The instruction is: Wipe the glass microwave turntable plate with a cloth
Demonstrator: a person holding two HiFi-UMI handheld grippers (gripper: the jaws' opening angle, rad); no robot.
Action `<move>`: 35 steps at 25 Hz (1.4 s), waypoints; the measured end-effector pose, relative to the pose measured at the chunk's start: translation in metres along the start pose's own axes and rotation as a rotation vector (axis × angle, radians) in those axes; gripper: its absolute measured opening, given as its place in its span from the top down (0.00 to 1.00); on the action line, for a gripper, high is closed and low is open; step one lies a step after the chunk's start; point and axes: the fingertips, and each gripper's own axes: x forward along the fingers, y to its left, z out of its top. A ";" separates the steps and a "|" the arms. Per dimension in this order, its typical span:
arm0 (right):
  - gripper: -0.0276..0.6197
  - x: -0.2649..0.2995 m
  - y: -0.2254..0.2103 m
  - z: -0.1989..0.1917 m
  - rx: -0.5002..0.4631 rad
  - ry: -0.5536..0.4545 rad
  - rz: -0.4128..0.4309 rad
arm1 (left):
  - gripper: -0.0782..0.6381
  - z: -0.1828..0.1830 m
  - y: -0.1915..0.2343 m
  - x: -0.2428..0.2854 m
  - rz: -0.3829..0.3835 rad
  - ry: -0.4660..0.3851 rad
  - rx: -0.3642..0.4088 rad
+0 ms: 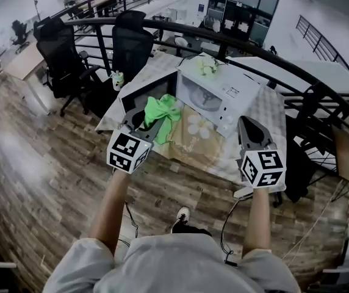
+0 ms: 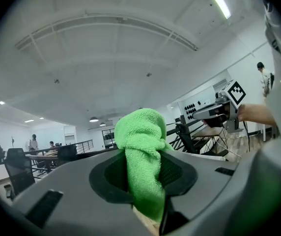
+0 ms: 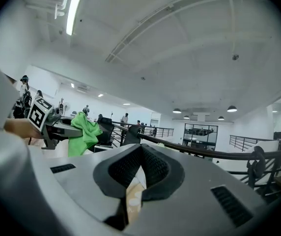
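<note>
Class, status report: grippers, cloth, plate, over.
Left gripper shut on green cloth. Right gripper shut, empty. Both short of microwave; plate not made out.

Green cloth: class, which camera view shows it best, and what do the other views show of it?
The left gripper view: the green cloth fills the centre, pinched between the jaws of the left gripper. The head view shows it small, hanging in front of the microwave. The right gripper view shows it small, at far left.

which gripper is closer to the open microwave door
Left. The left gripper, shut on the green cloth, is just in front of the open microwave door; the right gripper is off to the side, below the control panel.
</note>
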 end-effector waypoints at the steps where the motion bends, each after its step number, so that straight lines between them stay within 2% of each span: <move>1: 0.94 0.018 -0.011 0.002 -0.001 0.000 0.011 | 0.70 0.002 0.008 0.019 0.004 0.000 -0.006; 5: 0.94 0.075 -0.054 0.005 0.021 -0.009 0.044 | 0.70 0.005 0.028 0.084 0.007 0.006 -0.013; 9: 0.94 0.115 -0.091 -0.002 0.165 -0.030 0.093 | 0.70 -0.002 0.041 0.136 0.009 0.024 -0.013; 11: 0.94 0.128 -0.105 -0.007 0.193 -0.044 0.097 | 0.70 -0.008 0.046 0.156 0.011 0.034 -0.022; 17: 0.94 0.158 -0.129 -0.043 0.153 0.048 0.032 | 0.70 -0.032 0.052 0.205 -0.030 0.063 -0.042; 22: 0.94 0.172 -0.137 -0.060 0.079 0.098 -0.092 | 0.70 -0.064 0.064 0.237 -0.088 0.091 -0.080; 26: 0.94 0.184 -0.132 -0.072 0.125 0.110 -0.157 | 0.70 -0.096 0.080 0.262 -0.127 0.109 -0.117; 30: 0.94 0.199 -0.119 -0.097 0.149 0.166 -0.216 | 0.70 -0.140 0.090 0.292 -0.184 0.170 -0.134; 35: 0.94 0.220 -0.100 -0.145 0.193 0.231 -0.235 | 0.70 -0.200 0.094 0.338 -0.223 0.214 -0.196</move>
